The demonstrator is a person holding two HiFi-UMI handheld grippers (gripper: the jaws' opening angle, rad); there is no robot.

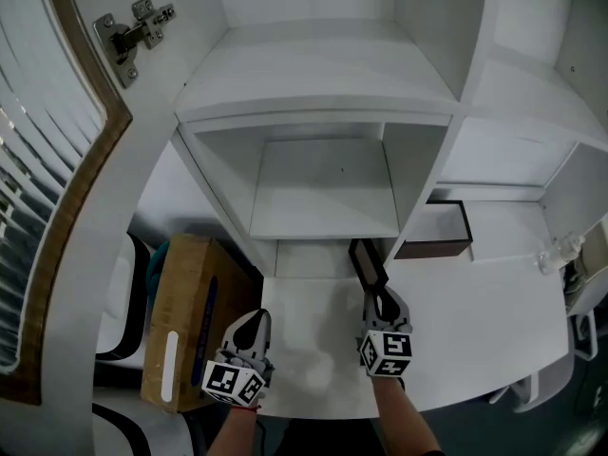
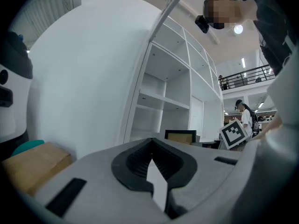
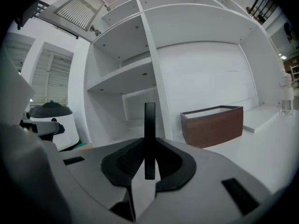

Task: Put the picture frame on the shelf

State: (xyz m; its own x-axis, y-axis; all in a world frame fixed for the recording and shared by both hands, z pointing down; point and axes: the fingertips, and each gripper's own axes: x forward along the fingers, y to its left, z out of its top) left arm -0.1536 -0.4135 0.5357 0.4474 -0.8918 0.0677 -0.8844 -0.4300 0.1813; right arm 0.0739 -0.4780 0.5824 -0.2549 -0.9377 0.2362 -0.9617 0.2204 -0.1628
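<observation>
My right gripper (image 1: pixel 374 294) was clamped on the picture frame (image 1: pixel 365 260), both pads pressed against its dark edge; in the right gripper view the frame stood upright between them as a thin black bar, edge on to me. It hung over the back edge of the counter (image 1: pixel 484 302), just in front of the low opening under the shelf (image 1: pixel 323 224) and not yet on any board of the white unit. A brown open-topped box (image 1: pixel 435 232) sat near the counter's back edge to the right of the frame, apart from it, under the next bay. My left gripper (image 1: pixel 251 327) was out at the counter's front left corner, well to the left of the right one, its fingers closed tip to tip on nothing, only a white sliver showing behind the tips in the left gripper view. Off the counter's left edge stood a cardboard box (image 1: pixel 186 316), with something teal (image 1: pixel 158 255) at its far end. A clear glass thing (image 1: pixel 560 251) stood by the counter's right edge
</observation>
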